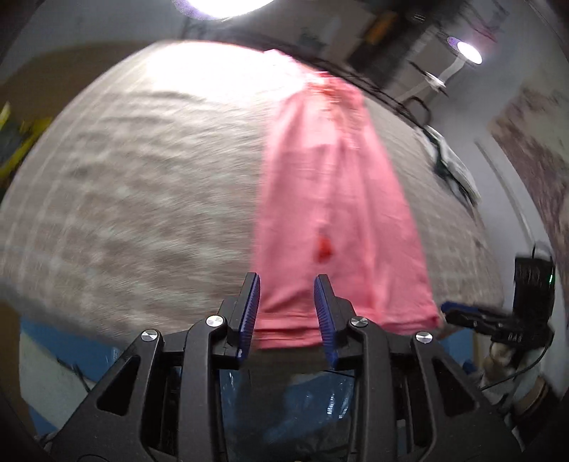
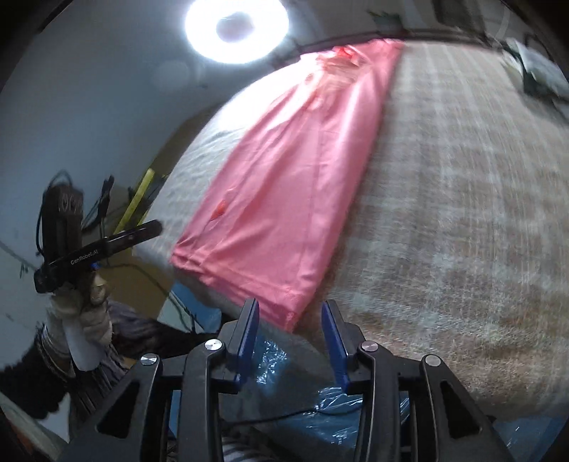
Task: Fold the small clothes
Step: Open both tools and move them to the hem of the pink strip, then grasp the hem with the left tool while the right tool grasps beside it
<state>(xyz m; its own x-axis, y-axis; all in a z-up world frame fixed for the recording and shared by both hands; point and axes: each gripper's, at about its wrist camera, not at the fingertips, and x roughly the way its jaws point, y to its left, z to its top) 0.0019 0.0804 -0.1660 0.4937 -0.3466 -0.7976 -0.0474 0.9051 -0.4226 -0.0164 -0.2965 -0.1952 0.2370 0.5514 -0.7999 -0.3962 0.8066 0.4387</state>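
A pink garment [image 1: 330,199] lies folded into a long narrow strip on a bed with a beige checked cover [image 1: 142,177]. Its near hem reaches the bed's front edge. My left gripper [image 1: 288,284] hovers over that hem; the blue pads [image 1: 250,305] stand apart with cloth showing between them, not pressed. The right wrist view shows the garment [image 2: 284,184] running away to the upper right. My right gripper [image 2: 290,309] is open just above its near right corner. A gloved hand [image 2: 85,312] holds the left gripper [image 2: 142,232] off the bed's left side.
A ring light [image 2: 234,25] glares behind the bed's far end. Other clothes [image 1: 451,160] are piled at the far right of the cover [image 2: 462,213]. Blue plastic wrap [image 2: 338,408] hangs below the front edge. The right gripper [image 1: 455,312] shows at the hem's right.
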